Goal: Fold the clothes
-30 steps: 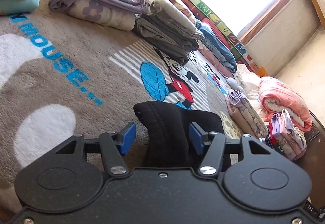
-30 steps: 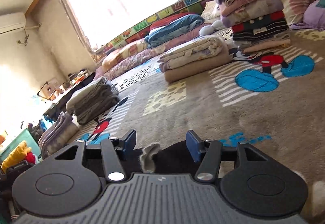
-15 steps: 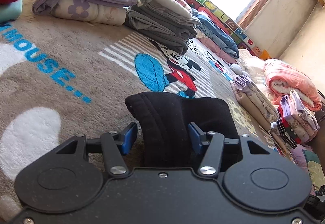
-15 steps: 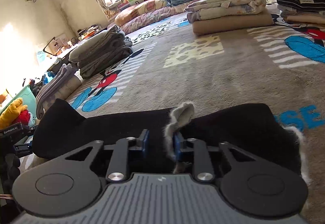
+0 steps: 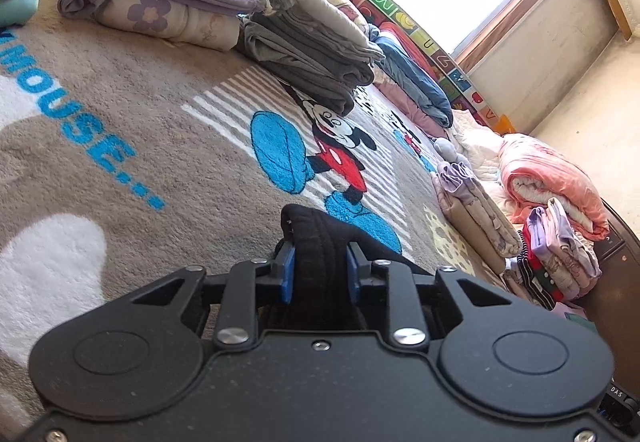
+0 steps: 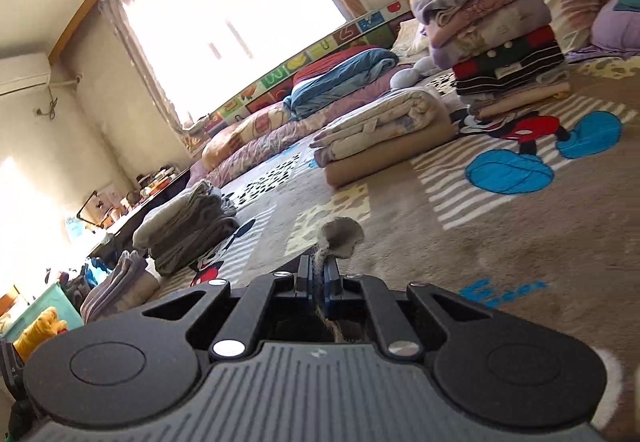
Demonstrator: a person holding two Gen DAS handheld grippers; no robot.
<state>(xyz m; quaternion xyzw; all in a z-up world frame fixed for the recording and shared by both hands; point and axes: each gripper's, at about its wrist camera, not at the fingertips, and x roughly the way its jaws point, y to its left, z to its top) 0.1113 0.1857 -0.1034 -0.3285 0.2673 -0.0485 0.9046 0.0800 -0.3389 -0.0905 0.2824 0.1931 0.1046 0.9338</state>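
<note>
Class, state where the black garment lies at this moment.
Left wrist view: the black garment sits low centre on the Mickey Mouse blanket, clamped by the left hand-held gripper.

The black left tongs point(image 5: 319, 272) with blue pads had just been closing on thick black cloth point(image 5: 318, 242); the black right tongs point(image 6: 319, 276) pinched a grey fleecy edge point(image 6: 341, 238)

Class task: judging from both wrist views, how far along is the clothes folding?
Done: folded stacks ring the rug. In hand: left tongs have just been closing on the black garment; right tongs pinch its grey fleecy edge. Left: folding and stacking it.
</note>
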